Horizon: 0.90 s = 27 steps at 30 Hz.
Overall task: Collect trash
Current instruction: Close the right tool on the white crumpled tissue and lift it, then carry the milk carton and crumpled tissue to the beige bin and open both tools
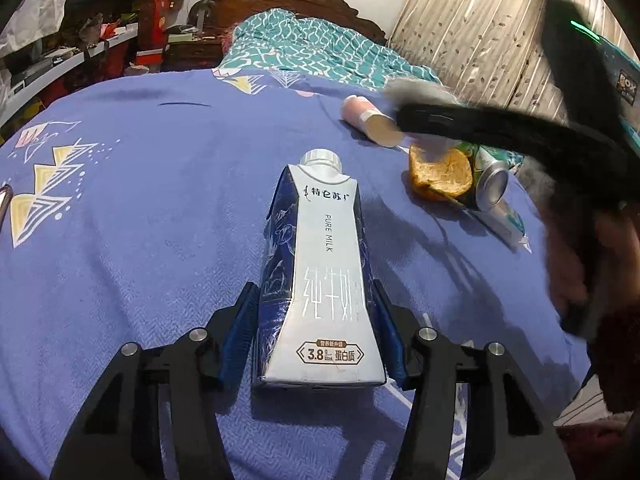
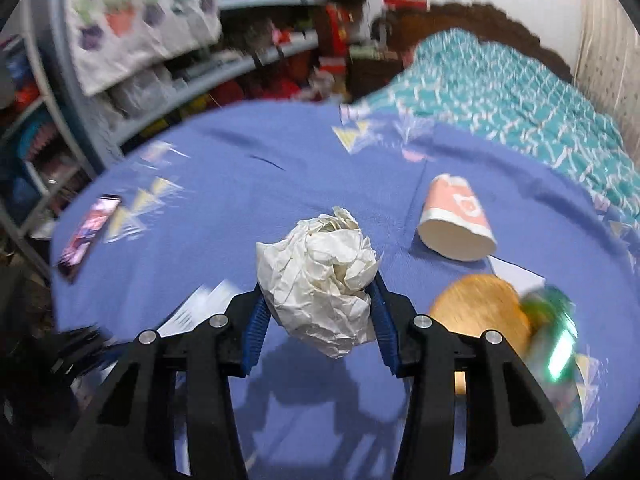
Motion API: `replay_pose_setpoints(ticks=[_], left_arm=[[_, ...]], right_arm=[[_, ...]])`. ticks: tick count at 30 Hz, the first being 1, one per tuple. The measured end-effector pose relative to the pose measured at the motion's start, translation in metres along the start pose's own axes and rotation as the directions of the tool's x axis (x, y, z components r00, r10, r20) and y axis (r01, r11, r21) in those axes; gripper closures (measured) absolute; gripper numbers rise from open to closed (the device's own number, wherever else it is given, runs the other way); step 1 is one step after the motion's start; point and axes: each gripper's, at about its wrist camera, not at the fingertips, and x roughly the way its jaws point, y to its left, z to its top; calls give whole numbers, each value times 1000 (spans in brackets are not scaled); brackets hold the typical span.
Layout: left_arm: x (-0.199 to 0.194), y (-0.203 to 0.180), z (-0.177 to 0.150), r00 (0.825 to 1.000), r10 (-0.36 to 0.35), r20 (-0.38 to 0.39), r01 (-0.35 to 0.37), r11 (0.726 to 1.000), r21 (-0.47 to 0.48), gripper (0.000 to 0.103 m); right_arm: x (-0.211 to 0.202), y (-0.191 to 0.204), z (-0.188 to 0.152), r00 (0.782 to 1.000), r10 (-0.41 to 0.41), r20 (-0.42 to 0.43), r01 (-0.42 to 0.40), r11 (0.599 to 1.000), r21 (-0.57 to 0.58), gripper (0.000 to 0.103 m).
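Observation:
My left gripper (image 1: pixel 316 300) is shut on a white and blue milk carton (image 1: pixel 320 272) with a grey cap, held above the blue bedsheet (image 1: pixel 140 220). My right gripper (image 2: pixel 318 304) is shut on a crumpled white paper ball (image 2: pixel 320 280), lifted over the sheet. A pink paper cup (image 2: pixel 456 220) lies on its side; it also shows in the left wrist view (image 1: pixel 372 120). A bread slice (image 1: pixel 440 178) and a green can (image 1: pixel 490 184) lie together at the right; the right wrist view shows the bread (image 2: pixel 480 308) and the can (image 2: pixel 556 332) blurred.
A phone (image 2: pixel 88 236) lies near the sheet's left edge. White paper sheets (image 2: pixel 200 308) lie by my right gripper. A teal quilt (image 1: pixel 312 48) is bunched at the headboard. Cluttered shelves (image 2: pixel 200 60) stand left of the bed. The other gripper and a furry sleeve (image 1: pixel 520 140) cross the left view's right side.

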Motion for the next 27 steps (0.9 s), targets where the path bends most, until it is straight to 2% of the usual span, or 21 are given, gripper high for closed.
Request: replay_pose_setpoints(ticks=[4, 9, 13, 16, 19, 22, 27], left_arm=[[-10, -1, 1, 999, -38, 22, 38, 999, -10, 51], [-28, -14, 16, 991, -118, 64, 121, 992, -34, 51], [-31, -49, 34, 983, -169, 66, 167, 985, 33, 51], [-20, -92, 45, 972, -233, 24, 230, 968, 105, 51], [-5, -148, 50, 956, -292, -33, 293, 934, 204, 51], [18, -212, 48, 927, -354, -122, 374, 881, 288, 51], [60, -300, 42, 882, -399, -250, 468, 805, 365, 51]], right_arm=[[-52, -5, -43, 996, -33, 77, 32, 999, 19, 55], [-89, -39, -96, 991, -96, 90, 76, 977, 198, 55], [-112, -78, -137, 985, -150, 82, 113, 931, 346, 55], [-129, -105, -160, 976, -199, 85, 146, 897, 416, 55], [-150, -131, -181, 963, -253, 96, 178, 857, 484, 55], [-175, -155, -203, 943, -315, 105, 212, 815, 540, 55], [-219, -201, -246, 900, -425, 92, 275, 721, 636, 55]])
